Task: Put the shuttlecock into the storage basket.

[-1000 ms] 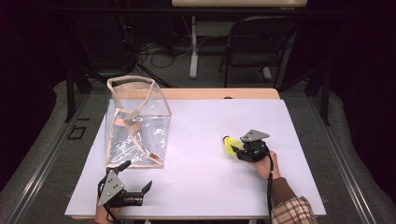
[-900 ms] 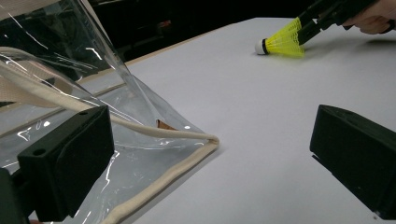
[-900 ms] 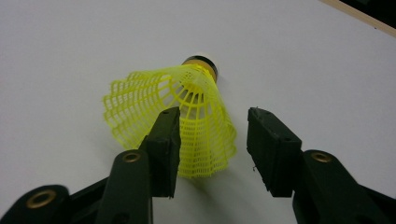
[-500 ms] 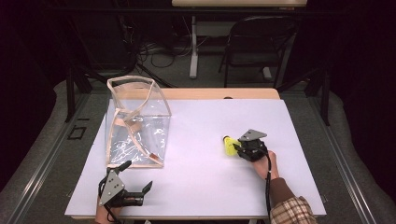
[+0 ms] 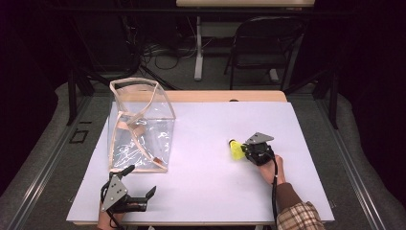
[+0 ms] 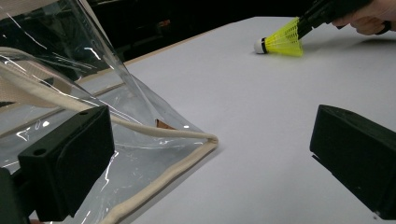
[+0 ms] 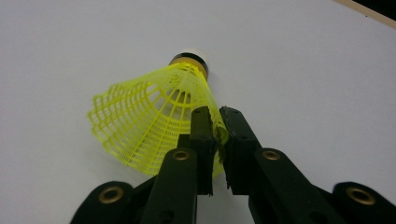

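Observation:
A yellow shuttlecock [image 5: 234, 149] [image 7: 149, 121] lies on its side on the white table, cork end pointing away from my right gripper [image 5: 243, 150] [image 7: 215, 114]. That gripper's jaws have just been closing and now pinch the rim of the mesh skirt, shut on it. In the left gripper view the shuttlecock [image 6: 280, 41] and right gripper [image 6: 306, 22] appear far off. My left gripper [image 5: 140, 181] [image 6: 212, 140] rests near the table's front edge, open wide. It sits just in front of a clear plastic bag [image 5: 139, 129] [image 6: 70, 93] with beige trim, without gripping it.
The bag stands open-topped at the table's [image 5: 206, 191] left side, with beige straps inside it. A wooden strip [image 5: 225, 96] runs along the far edge. A folding chair [image 5: 268, 43] and cables stand beyond the table in the dark.
The right gripper's jaws have closed on the shuttlecock's skirt. Both hands and the bag stay where they were.

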Tool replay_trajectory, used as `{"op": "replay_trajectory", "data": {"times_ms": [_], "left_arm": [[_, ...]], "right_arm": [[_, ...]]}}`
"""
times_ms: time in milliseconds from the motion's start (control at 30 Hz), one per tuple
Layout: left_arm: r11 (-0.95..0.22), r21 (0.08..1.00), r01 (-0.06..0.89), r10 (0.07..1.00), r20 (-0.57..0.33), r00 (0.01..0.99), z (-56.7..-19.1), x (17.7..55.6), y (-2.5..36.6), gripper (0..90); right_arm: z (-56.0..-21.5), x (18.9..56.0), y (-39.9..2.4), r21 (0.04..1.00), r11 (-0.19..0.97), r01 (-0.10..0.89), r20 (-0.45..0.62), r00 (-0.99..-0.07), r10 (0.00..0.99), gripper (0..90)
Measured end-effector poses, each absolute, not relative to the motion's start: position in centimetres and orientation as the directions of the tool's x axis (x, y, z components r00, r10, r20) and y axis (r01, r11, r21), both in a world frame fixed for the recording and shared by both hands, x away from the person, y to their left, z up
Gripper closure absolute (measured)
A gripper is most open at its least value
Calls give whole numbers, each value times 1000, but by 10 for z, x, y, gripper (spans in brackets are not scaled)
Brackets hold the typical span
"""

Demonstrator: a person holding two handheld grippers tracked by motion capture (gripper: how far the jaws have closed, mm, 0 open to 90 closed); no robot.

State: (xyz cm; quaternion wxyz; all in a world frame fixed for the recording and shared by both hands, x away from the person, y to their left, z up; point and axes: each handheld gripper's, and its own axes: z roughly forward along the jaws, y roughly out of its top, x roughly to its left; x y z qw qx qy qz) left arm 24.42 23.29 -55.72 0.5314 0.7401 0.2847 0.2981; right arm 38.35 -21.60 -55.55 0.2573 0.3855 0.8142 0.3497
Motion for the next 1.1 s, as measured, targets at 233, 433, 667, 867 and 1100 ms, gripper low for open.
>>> {"op": "replay_trajectory", "data": {"times_ms": [233, 433, 667, 867, 1100], "left_arm": [[-273, 956, 104, 738, 139, 660, -557, 244, 233, 0], [-272, 957, 102, 740, 140, 658, -557, 243, 233, 0], [-270, 957, 106, 739, 135, 660, -557, 244, 233, 0], [-270, 957, 105, 738, 136, 660, -556, 244, 234, 0], [-269, 957, 109, 740, 133, 660, -557, 244, 234, 0]], "right_arm": [[-555, 383, -218, 771, 427, 472, -116, -556, 823, 890], [-551, 380, -217, 780, 416, 467, -114, -548, 828, 892], [-544, 376, -215, 789, 414, 454, -119, -548, 828, 893], [-539, 376, -219, 799, 398, 452, -110, -540, 835, 893], [-531, 374, -223, 810, 378, 448, -101, -528, 843, 893]]}}
